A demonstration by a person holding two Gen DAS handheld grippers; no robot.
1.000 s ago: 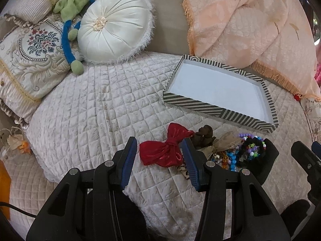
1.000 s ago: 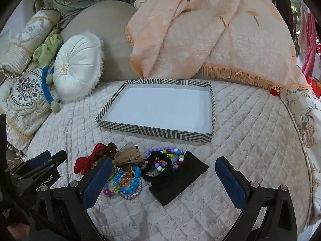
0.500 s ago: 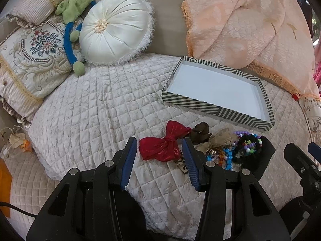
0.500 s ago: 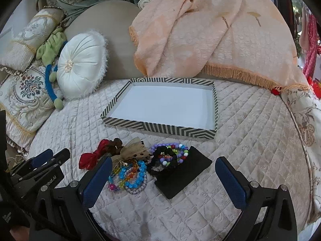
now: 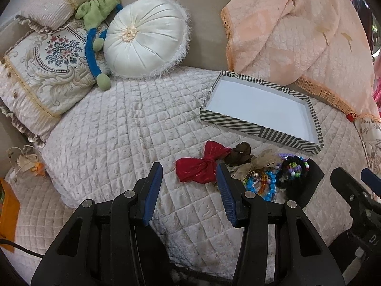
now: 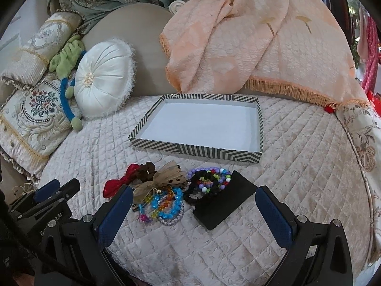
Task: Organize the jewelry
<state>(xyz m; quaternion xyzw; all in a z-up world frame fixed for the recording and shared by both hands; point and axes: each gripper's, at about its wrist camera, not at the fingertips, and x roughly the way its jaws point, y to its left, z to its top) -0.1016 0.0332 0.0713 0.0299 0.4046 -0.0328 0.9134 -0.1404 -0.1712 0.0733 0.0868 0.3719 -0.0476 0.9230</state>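
A striped tray (image 5: 259,130) (image 6: 190,149) with a white floor sits on the quilted bed. In front of it lies a pile: a red bow (image 5: 202,164) (image 6: 116,183), a brown scrunchie (image 5: 239,153) (image 6: 145,168), a beige bow (image 6: 164,178), blue and orange bead bracelets (image 6: 169,205) (image 5: 264,186), a black scrunchie with coloured beads (image 6: 209,181) (image 5: 294,169) and a black pad (image 6: 226,205). My left gripper (image 5: 189,172) is open and empty, just short of the red bow. My right gripper (image 6: 194,197) is open wide and empty, above the pile's near side.
A round white cushion (image 5: 145,38), an embroidered pillow (image 5: 47,71) and a green and blue plush toy (image 5: 95,23) lie at the back left. A peach fringed blanket (image 6: 250,35) is draped behind the tray. The bed edge drops off at the front.
Both grippers have pulled back and risen a little, so the pile and tray look farther off. Nothing on the bed has moved. Both grippers stay open.
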